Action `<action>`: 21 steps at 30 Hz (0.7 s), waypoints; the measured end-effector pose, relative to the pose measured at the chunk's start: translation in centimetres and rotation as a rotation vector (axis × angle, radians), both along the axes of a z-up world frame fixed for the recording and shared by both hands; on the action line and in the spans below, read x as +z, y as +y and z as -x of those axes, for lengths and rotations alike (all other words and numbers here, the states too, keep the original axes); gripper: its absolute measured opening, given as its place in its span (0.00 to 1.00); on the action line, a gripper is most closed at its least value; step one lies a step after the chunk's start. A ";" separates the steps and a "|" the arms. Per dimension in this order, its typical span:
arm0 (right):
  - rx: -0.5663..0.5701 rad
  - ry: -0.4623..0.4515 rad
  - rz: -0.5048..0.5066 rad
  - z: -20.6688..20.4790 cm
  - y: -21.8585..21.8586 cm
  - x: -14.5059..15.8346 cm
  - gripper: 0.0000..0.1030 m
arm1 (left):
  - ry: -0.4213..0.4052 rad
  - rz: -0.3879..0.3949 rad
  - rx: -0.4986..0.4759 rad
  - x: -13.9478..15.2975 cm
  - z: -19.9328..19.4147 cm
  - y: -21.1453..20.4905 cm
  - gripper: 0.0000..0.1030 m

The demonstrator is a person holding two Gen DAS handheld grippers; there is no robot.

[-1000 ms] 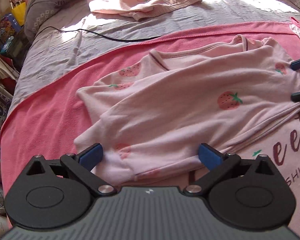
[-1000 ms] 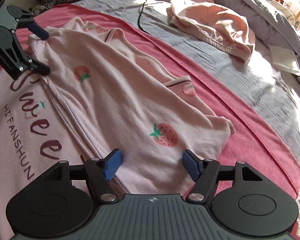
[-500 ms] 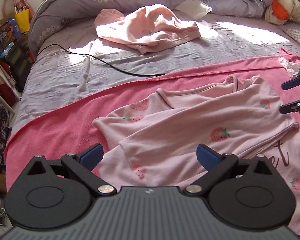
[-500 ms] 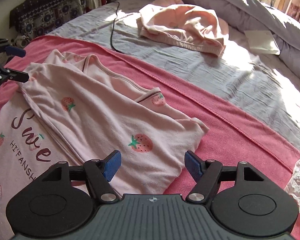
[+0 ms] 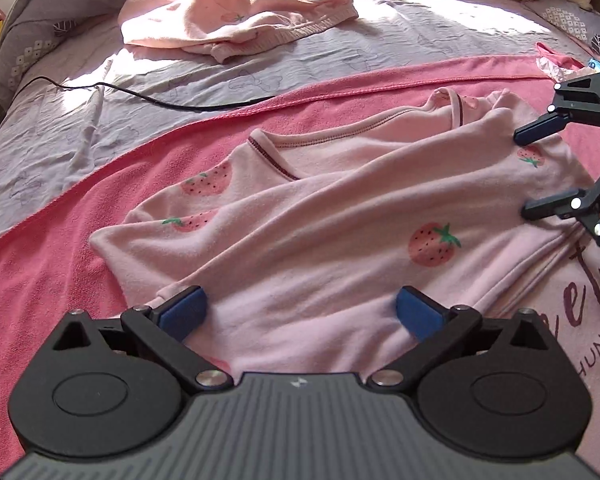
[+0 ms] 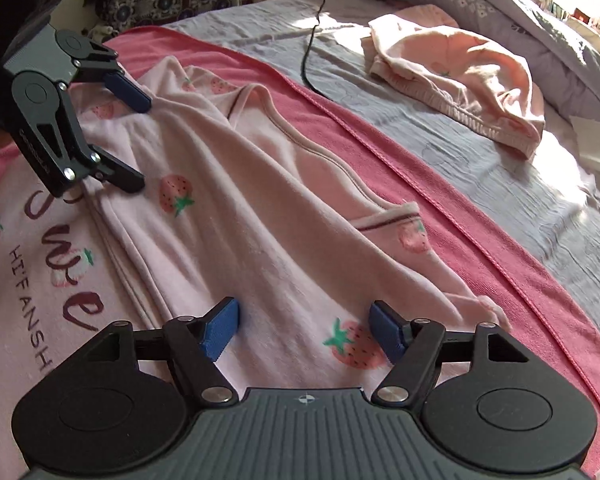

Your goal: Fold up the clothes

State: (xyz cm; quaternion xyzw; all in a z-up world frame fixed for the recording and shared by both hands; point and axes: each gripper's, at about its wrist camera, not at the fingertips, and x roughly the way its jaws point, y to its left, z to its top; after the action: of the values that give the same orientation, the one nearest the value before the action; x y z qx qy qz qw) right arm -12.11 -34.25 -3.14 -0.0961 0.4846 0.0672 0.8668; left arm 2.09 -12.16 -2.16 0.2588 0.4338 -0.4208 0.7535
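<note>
Left gripper [image 5: 300, 312]: jaws spread wide, blue pads [image 5: 180, 310] clear of the cloth, nothing clamped; pointing steeply down at the near edge of the folded part.
Pink strawberry top [image 5: 340, 232]: directly ahead of and beneath the left gripper, spread on the pink blanket [image 5: 40, 280]; upper layer folded over, lettered front exposed to the right of the fold.
Neckline [image 5: 276, 160]: ahead of the left gripper, dark-trimmed, facing the far side.
Black cable [image 5: 140, 98]: well beyond the left gripper, lying across the grey bedsheet [image 5: 60, 140].
Second pink garment [image 5: 240, 16]: far ahead of the left gripper, crumpled on the grey sheet, well apart from the top.
Right gripper [image 6: 304, 330]: jaws opening, pads [image 6: 220, 328] apart with cloth lying below them but not pinched; seen from the left wrist at the right end of the top, both tips close over the fabric.
Strawberry print [image 6: 356, 346]: between the right gripper's pads, near its right finger.
Printed lettering [image 6: 68, 264]: left of the right gripper, on the uncovered front.
Folded edge: running from the right gripper's left pad away toward the left gripper.
White paper [image 6: 596, 146]: far right of the right gripper, on the grey sheet.
</note>
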 end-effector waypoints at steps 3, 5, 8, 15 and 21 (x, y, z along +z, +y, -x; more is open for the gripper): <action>-0.093 0.033 0.007 2.1 -3.3 -0.2 0.84 | -0.006 -0.007 -0.047 0.1 -0.1 0.6 1.00; -0.184 0.057 -0.068 2.7 -5.1 -0.5 0.87 | -0.013 -0.012 -0.044 -0.1 0.1 0.3 1.00; -0.277 0.053 -0.062 2.5 -4.6 -1.2 0.99 | -0.026 -0.014 -0.007 -0.6 0.4 -0.6 1.00; -0.309 0.070 -0.044 2.1 -4.5 -0.6 0.98 | -0.024 -0.012 0.001 -0.2 0.2 -0.3 1.00; -0.166 0.045 0.050 4.2 -1.6 3.1 0.72 | -0.128 -0.130 -0.033 1.8 1.3 1.7 0.98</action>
State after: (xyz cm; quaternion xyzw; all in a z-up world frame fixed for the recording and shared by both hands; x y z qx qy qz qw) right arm -16.31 -35.81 -0.08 -0.0755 0.5116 -0.0149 0.8558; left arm 0.76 -10.51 -0.36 0.3408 0.4070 -0.3865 0.7542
